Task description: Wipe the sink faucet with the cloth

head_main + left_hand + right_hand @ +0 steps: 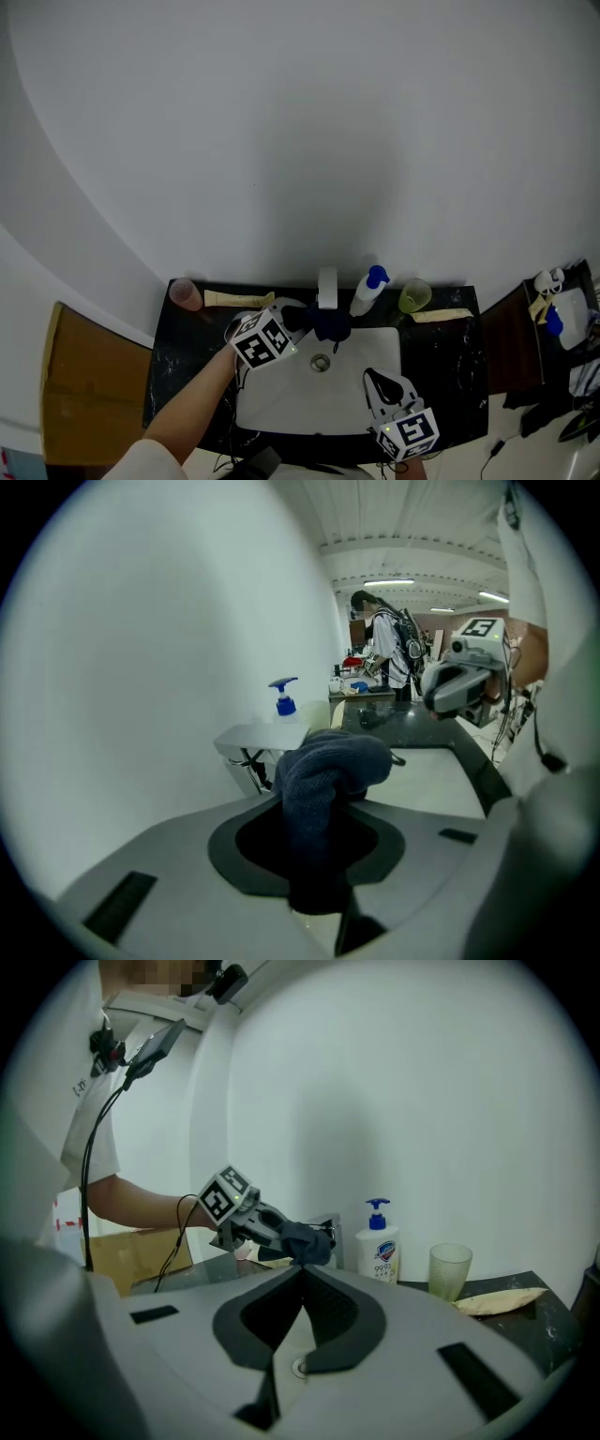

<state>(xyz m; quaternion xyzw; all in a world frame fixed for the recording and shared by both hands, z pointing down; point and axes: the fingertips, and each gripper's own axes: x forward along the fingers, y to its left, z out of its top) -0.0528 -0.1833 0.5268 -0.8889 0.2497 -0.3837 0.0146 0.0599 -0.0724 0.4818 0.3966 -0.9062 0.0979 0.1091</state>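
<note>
A: Where do we stand with our left hand-held gripper (300, 323)?

B: We have it clamped on the cloth (328, 766), a dark bunch sticking out past the jaws, just above centre in the left gripper view.

A: And the cloth against the faucet (326, 285)?

B: In the head view the cloth sits at the faucet's foot, centre of the frame, over the back of the sink (258, 403). In the right gripper view it looks pressed on the faucet's left side, though we cannot see the contact itself.

A: So we judge the wiping under way?

B: We do. No view tells us how much of the faucet we have covered. Its top and right side are clear of the cloth now, so we reckon those are left.

A: Our right hand-held gripper (378, 382)?

B: Jaws together with nothing in them, low over the sink's front and well apart from the faucet.
</note>
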